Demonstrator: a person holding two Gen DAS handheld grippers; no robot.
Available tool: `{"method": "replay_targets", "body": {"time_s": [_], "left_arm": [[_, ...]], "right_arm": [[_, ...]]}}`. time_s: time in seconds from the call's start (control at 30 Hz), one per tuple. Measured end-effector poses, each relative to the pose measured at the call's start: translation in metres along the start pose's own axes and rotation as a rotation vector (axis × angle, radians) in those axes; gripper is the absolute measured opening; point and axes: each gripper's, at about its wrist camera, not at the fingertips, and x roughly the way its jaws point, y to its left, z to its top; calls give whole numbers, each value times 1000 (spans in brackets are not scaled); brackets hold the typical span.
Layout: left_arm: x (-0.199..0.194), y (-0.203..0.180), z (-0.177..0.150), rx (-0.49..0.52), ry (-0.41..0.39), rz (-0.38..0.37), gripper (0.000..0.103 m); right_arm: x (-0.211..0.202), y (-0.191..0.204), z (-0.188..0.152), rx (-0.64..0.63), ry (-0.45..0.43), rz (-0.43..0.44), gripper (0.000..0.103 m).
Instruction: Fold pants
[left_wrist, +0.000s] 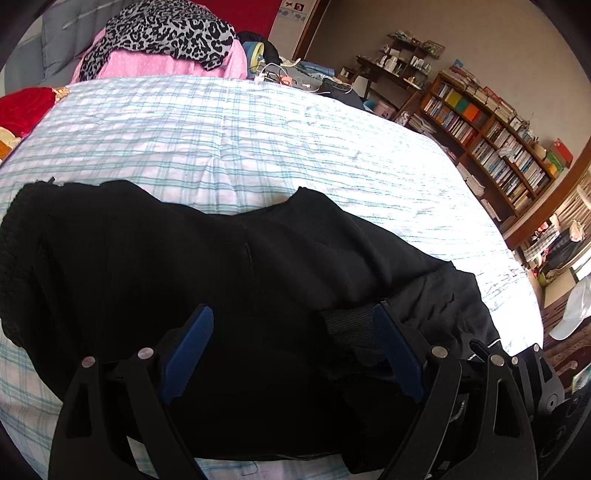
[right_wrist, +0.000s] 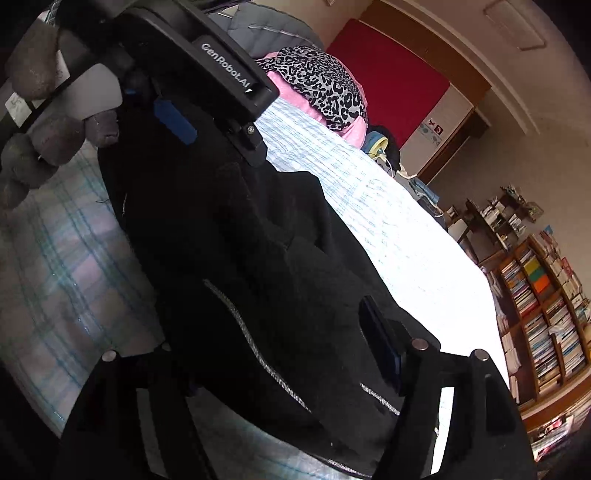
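On the far left of the bed (left_wrist: 258, 122), a red cloth (left_wrist: 26, 107) and a pile of pink and leopard-print bedding (left_wrist: 162, 40) lie well apart from the work. The black pants (left_wrist: 207, 258) lie across the near part of the checked sheet, bunched and already doubled over in places, with a waistband or ribbed hem showing near the right side. The left gripper (left_wrist: 291, 347) hangs just over them with its blue-padded fingers spread wide and nothing between them, though the right pad sits against a ribbed band of the cloth. Further right, in the right wrist view, the pants (right_wrist: 258, 258) run diagonally with silver-trimmed pocket edges toward the camera; the right gripper (right_wrist: 280, 369) is also wide open, straddling the fabric without pinching it. The gloved hand (right_wrist: 40, 122) holding the left tool shows at the upper left there. The step in hand looks like taking hold for the next fold. To do it well, each gripper should probably close on a full edge, catching all layers at once, at matching points along the same side, then lift together so the cloth carries over flat, not twisted. The bookshelf (left_wrist: 491, 144) stands at far right, out of the way.
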Motion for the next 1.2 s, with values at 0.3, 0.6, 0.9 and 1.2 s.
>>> {"method": "replay_targets", "body": {"time_s": [0.3, 0.6, 0.9, 1.2], "left_arm": [[3, -14, -21, -7, 98, -86, 87], [21, -19, -37, -204, 271, -299, 90], [24, -34, -35, -247, 252, -297, 73], [0, -71, -23, -70, 130, -184, 26]], "right_arm": [[-24, -41, -20, 189, 56, 211, 84], [-17, -101, -31, 414, 60, 231, 84], [-16, -109, -65, 520, 109, 206, 84], [-16, -120, -78, 639, 106, 276, 84]]}}
